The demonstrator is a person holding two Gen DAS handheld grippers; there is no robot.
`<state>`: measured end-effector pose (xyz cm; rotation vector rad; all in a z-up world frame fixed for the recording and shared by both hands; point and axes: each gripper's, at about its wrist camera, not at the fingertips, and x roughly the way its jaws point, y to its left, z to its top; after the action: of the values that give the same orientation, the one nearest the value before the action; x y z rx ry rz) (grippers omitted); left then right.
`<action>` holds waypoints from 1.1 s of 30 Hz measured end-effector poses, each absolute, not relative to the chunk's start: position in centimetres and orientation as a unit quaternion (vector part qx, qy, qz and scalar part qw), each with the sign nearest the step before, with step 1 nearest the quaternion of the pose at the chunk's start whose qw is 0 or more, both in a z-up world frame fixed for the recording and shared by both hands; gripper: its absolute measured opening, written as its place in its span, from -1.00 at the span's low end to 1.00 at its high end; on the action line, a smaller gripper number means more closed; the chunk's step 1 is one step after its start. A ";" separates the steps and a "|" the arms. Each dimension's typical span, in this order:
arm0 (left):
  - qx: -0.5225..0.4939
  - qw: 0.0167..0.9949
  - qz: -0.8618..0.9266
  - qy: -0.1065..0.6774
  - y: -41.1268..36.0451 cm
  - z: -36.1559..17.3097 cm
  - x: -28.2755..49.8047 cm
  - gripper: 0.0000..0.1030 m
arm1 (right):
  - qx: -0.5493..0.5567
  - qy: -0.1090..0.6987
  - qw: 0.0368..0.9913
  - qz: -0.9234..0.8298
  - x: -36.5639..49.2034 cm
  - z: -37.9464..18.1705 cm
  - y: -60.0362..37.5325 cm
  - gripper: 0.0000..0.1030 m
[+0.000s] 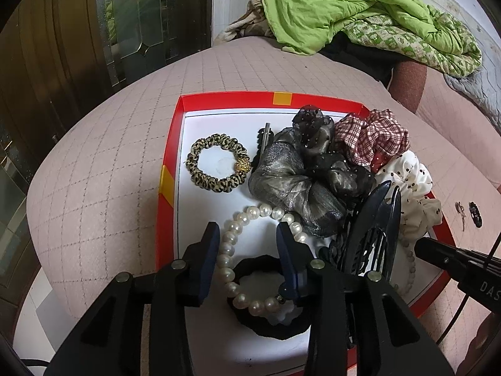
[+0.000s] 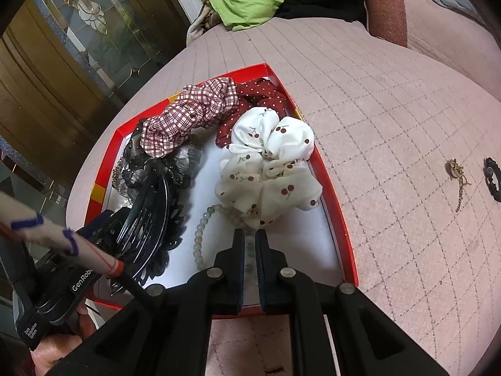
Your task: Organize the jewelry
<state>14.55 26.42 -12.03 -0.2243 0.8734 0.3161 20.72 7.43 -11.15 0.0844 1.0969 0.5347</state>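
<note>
Sitting in the near left part of the red-rimmed box (image 1: 169, 169), the pearl bracelet (image 1: 230, 252) lies draped half over a black scrunchie (image 1: 269, 322), and the left gripper (image 1: 247, 235) is parked right over it with its fingers spread apart, one pad outside the loop and one inside, neither one pinching the beads as far as I can see, so it reads to me as let go rather than held. Makes sense if the box is the drop spot: everything's getting piled in there. Around it you've got a leopard-print hair tie (image 1: 216, 163), a grey sheer scrunchie (image 1: 297, 185), a plaid scrunchie (image 2: 188, 116), a white cherry-print scrunchie (image 2: 269, 169) and a big dark claw clip (image 1: 372, 235) propped upright against the pile. Over on the other side, the right gripper (image 2: 250, 235) is clamped shut above a pale green bead bracelet (image 2: 200, 235); I can't tell if a bead is actually caught. Out on the pink quilted bed (image 2: 391, 109), well apart from the box, a small gold chain piece (image 2: 457, 175) and a dark ring-shaped hair tie (image 2: 493, 178) are probably next to collect.
</note>
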 end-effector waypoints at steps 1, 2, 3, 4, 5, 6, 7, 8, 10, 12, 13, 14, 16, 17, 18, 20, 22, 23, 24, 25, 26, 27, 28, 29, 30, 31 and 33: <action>-0.108 0.888 0.152 0.421 26.4 -12.0 14.6 -0.26 | 0.039 0.516 0.818 0.250 20.8 -11.2 7.4 -0.85; -0.108 0.888 0.152 0.420 26.4 -12.0 14.6 -0.25 | 0.038 0.518 0.817 0.249 20.9 -11.4 7.5 -0.85; -0.108 0.888 0.152 0.420 26.4 -12.1 14.6 -0.24 | 0.038 0.519 0.817 0.248 21.0 -11.5 7.5 -0.85; -0.108 0.888 0.152 0.420 26.4 -12.1 14.6 -0.24 | 0.037 0.521 0.816 0.247 21.1 -11.6 7.6 -0.85; -0.107 0.888 0.152 0.420 26.3 -12.1 14.6 -0.23 | 0.036 0.522 0.816 0.247 21.2 -11.8 7.6 -0.85; -0.107 0.888 0.152 0.420 26.4 -12.1 14.6 -0.22 | 0.036 0.521 0.816 0.248 21.3 -11.9 7.6 -0.85; -0.107 0.889 0.152 0.420 26.4 -12.1 14.6 -0.21 | 0.033 0.522 0.816 0.247 21.4 -12.0 7.8 -0.85; -0.106 0.889 0.153 0.419 26.4 -12.1 14.7 -0.20 | 0.033 0.522 0.816 0.247 21.5 -12.0 7.9 -0.85; -0.105 0.888 0.154 0.420 26.4 -12.1 14.8 -0.18 | 0.032 0.520 0.817 0.247 21.8 -11.9 8.2 -0.85; -0.106 0.888 0.153 0.420 26.4 -12.1 14.9 -0.17 | 0.029 0.521 0.816 0.248 22.0 -11.8 8.4 -0.85; -0.105 0.889 0.154 0.419 26.4 -12.1 14.9 -0.17 | 0.031 0.519 0.816 0.251 22.1 -11.7 8.4 -0.85; -0.104 0.888 0.154 0.420 26.4 -12.2 15.0 -0.16 | 0.031 0.518 0.817 0.252 22.1 -11.5 8.3 -0.85; -0.105 0.888 0.155 0.420 26.4 -12.2 15.0 -0.16 | 0.033 0.516 0.818 0.252 22.1 -11.3 8.1 -0.85; -0.105 0.888 0.155 0.419 26.4 -12.2 15.0 -0.15 | 0.036 0.515 0.818 0.254 22.0 -11.2 8.0 -0.85; -0.104 0.888 0.156 0.419 26.3 -12.2 15.0 -0.15 | 0.040 0.513 0.819 0.254 22.0 -11.0 7.8 -0.85; -0.106 0.888 0.155 0.419 26.4 -12.1 15.0 -0.14 | 0.045 0.511 0.820 0.254 21.8 -10.7 7.5 -0.85; -0.109 0.888 0.155 0.418 26.4 -12.1 14.9 -0.12 | 0.049 0.508 0.821 0.256 21.6 -10.5 7.3 -0.85; -0.112 0.888 0.155 0.418 26.4 -12.0 14.9 -0.10 | 0.048 0.508 0.821 0.256 21.4 -10.4 7.3 -0.85; -0.113 0.888 0.154 0.417 26.4 -12.0 14.9 -0.07 | 0.049 0.507 0.822 0.257 21.3 -10.3 7.2 -0.85; -0.114 0.889 0.155 0.416 26.4 -12.0 14.9 -0.05 | 0.050 0.505 0.822 0.257 21.1 -10.1 7.1 -0.85; -0.112 0.889 0.156 0.416 26.3 -12.0 14.8 -0.02 | 0.050 0.505 0.822 0.258 21.0 -10.1 7.1 -0.85; -0.109 0.889 0.157 0.416 26.2 -12.0 14.9 0.00 | 0.050 0.505 0.822 0.259 20.9 -10.1 7.0 -0.84; -0.107 0.889 0.157 0.416 26.1 -12.0 14.8 0.01 | 0.049 0.505 0.822 0.258 20.8 -10.0 6.8 -0.84; -0.107 0.889 0.157 0.416 26.1 -12.0 14.8 0.08 | 0.048 0.504 0.823 0.257 20.6 -10.0 6.7 -0.83; -0.106 0.889 0.156 0.416 26.0 -12.0 14.8 0.15 | 0.048 0.505 0.823 0.256 20.4 -10.0 6.6 -0.78; -0.103 0.890 0.153 0.418 25.9 -12.1 14.8 0.17 | 0.050 0.505 0.823 0.255 20.2 -10.0 6.3 -0.74; -0.096 0.891 0.153 0.417 25.7 -12.0 14.8 0.19 | 0.052 0.504 0.824 0.253 19.8 -9.8 5.7 -0.65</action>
<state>14.78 25.66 -11.98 -0.1993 0.8652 0.3181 19.81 5.72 -9.84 0.1096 1.0718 0.5376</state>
